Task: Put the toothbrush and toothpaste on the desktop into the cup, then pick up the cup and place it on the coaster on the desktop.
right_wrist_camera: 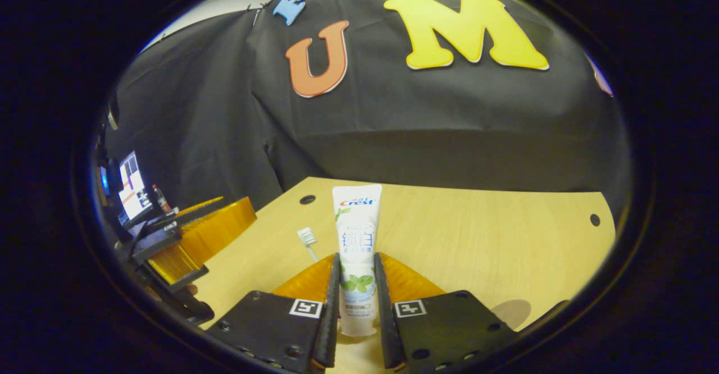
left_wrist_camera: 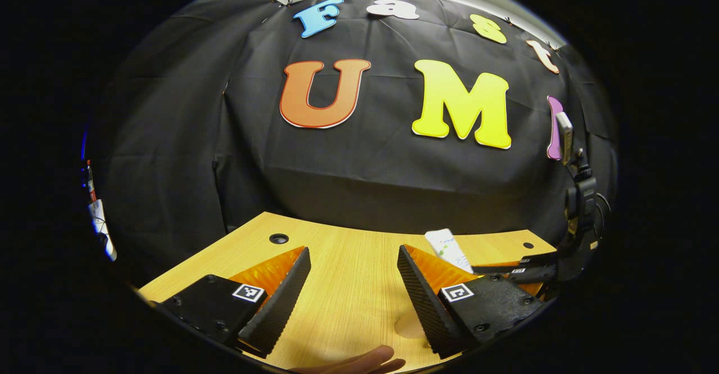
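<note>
Your right claw [right_wrist_camera: 357, 301] is clamped on the toothpaste [right_wrist_camera: 357, 239]: both fingers press its lower half, and the tube stands upright between them, lifted above the counter [right_wrist_camera: 477, 233]. In the left gripper view the same tube [left_wrist_camera: 447, 249] pokes up past your right claw [left_wrist_camera: 519, 267] at the far right of the counter [left_wrist_camera: 348, 284].

Your left claw [left_wrist_camera: 354, 292] is wide open and holds nothing; bare wood lies between its fingers. A hand [left_wrist_camera: 359, 361] shows at the bottom edge of that view. In the right gripper view your left claw [right_wrist_camera: 185, 239] hangs off to the left, well apart from the tube.

The toothbrush [right_wrist_camera: 308, 239] lies on the counter just beyond your right claw's left finger, bristle head towards the wall, so it looks untouched.

By my reading you are early in the job: the tube is picked up but not yet in the cup, the brush is still to be fetched, and the cup's move to the coaster is still ahead. A pale round patch [right_wrist_camera: 510, 312] at the lower right may be the coaster, but I cannot tell.
</note>
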The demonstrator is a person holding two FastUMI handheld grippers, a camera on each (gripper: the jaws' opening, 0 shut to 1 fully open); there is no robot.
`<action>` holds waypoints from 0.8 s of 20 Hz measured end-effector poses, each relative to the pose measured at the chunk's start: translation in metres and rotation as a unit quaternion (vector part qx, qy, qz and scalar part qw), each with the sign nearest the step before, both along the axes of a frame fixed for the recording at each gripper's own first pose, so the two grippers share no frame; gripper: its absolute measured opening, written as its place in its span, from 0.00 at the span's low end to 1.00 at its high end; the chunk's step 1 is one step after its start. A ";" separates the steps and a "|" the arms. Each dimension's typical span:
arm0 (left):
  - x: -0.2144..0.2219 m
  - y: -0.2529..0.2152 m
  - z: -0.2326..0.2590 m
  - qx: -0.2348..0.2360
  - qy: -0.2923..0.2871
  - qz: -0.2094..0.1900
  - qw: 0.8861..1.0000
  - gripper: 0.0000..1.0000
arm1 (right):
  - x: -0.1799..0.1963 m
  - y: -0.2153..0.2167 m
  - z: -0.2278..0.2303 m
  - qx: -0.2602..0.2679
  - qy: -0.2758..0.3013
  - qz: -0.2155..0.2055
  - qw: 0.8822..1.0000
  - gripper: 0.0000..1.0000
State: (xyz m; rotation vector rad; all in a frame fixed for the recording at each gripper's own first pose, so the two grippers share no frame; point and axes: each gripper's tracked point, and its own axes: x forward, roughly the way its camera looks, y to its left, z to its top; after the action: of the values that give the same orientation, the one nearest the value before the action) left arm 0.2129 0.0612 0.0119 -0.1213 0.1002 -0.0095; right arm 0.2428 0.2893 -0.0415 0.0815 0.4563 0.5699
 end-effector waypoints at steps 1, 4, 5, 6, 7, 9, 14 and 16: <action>0.000 0.000 0.000 0.000 -0.001 0.001 1.000 0.98 | -0.001 0.002 0.009 0.009 -0.013 0.000 1.000 0.34; 0.000 0.001 -0.004 0.002 0.005 0.000 1.000 0.98 | -0.008 0.007 0.028 0.031 -0.051 0.002 0.998 0.32; 0.001 0.000 -0.004 0.004 0.006 0.000 1.000 0.98 | -0.010 0.009 0.033 0.037 -0.061 0.003 0.997 0.32; 0.000 0.000 -0.004 0.004 0.005 0.000 1.000 0.98 | -0.011 0.010 0.033 0.039 -0.068 0.005 0.997 0.32; 0.000 0.000 -0.002 0.004 0.003 0.000 1.000 0.98 | -0.012 0.011 0.029 0.031 -0.067 0.009 0.997 0.32; 0.000 0.000 -0.002 0.004 0.002 -0.001 1.000 0.98 | -0.012 0.012 0.020 0.020 -0.067 0.008 0.998 0.34; 0.000 0.000 -0.004 0.009 0.006 0.000 1.000 0.98 | -0.018 0.013 0.004 0.007 -0.058 0.015 0.998 0.33; 0.000 0.000 -0.003 0.014 0.003 0.002 1.000 0.98 | -0.019 0.008 0.011 0.018 -0.066 0.010 0.998 0.36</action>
State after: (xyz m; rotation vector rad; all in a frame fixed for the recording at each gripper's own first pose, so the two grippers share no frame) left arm 0.2128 0.0616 0.0090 -0.0934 0.1061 -0.0034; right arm 0.2239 0.2976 -0.0302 0.0722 0.3181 0.5991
